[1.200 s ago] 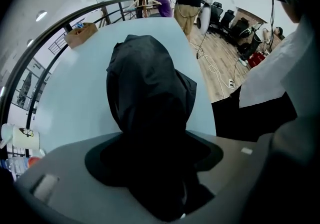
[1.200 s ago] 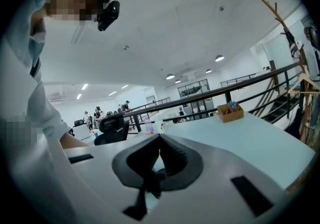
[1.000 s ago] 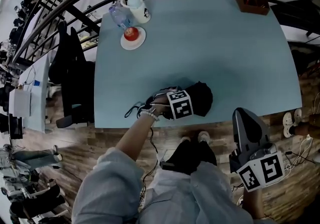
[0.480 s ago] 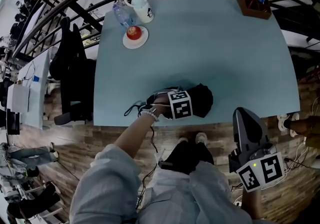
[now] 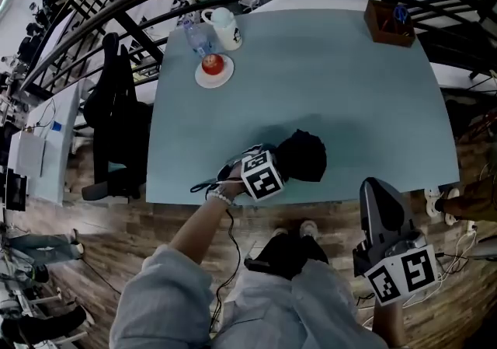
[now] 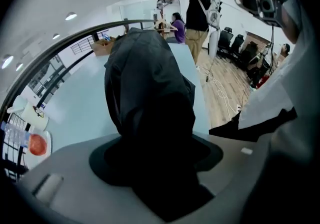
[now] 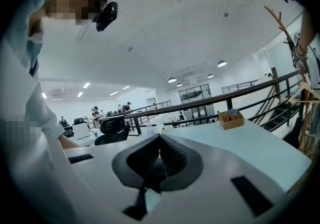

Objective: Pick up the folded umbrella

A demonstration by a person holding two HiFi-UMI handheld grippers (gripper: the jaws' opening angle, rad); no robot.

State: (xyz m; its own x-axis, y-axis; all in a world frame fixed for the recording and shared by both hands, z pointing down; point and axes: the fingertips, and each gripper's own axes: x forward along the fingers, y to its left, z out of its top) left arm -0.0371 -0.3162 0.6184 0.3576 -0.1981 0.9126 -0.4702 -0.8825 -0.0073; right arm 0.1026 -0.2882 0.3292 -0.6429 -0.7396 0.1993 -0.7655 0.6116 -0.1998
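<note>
Centre: folded black fabric umbrella (image 5: 303, 156) at the near edge of the pale blue-green table (image 5: 349, 91), slightly left of the middle; resting on the top or raised just clear of it, not determinable. Gripped at its near end by the left gripper (image 5: 281, 165), jaws clamped on the dark bundle, marker cube just behind. In the left gripper view, same umbrella (image 6: 150, 98) filling the gap between the grey jaws (image 6: 155, 155) and running away along them toward the table's far side. Right gripper (image 5: 377, 184) held off the table, beyond its near edge and over the wooden floor (image 5: 326, 211), well apart from the umbrella; in the right gripper view, ridged black pads (image 7: 159, 160) pressed together with nothing between them. Far left corner of the table: round white plate (image 5: 203, 79) bearing a red apple (image 5: 213, 64), with a clear plastic bottle (image 5: 197, 36) and a white mug (image 5: 225, 29) just behind it. Far right corner: small brown wooden box (image 5: 390, 21). Left of the table: black office chair (image 5: 116, 118).
</note>
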